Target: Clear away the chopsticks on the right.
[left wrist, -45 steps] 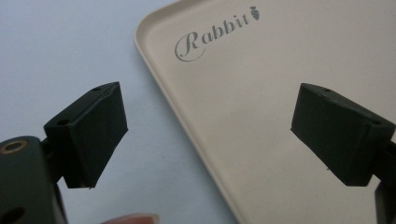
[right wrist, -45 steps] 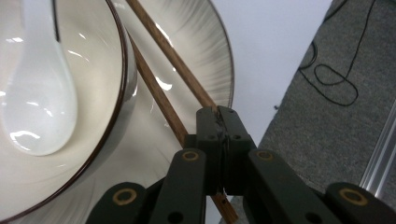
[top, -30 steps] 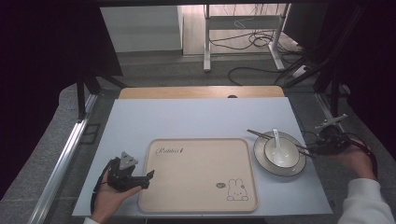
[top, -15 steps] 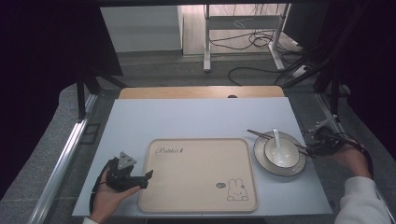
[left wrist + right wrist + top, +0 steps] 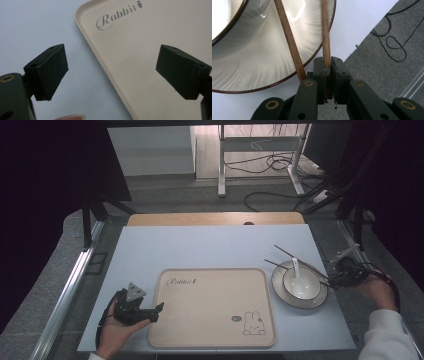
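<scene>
Since a second ago little shifts: the right gripper (image 5: 336,281) stays pinched on one chopstick (image 5: 325,30) lying across the plate (image 5: 280,287), long axis running up-left, while the left gripper (image 5: 150,312) hovers spread at the tray (image 5: 210,330) edge.

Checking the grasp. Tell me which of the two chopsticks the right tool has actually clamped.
The right tool clamps the right-hand chopstick in its own view; the other chopstick passes left, outside the jaws.

The left gripper (image 5: 110,72) holds its black jaws wide apart over the cream tray's (image 5: 160,32) rim (lettered "Rabbit"), one above the pale blue table (image 5: 32,27).
</scene>
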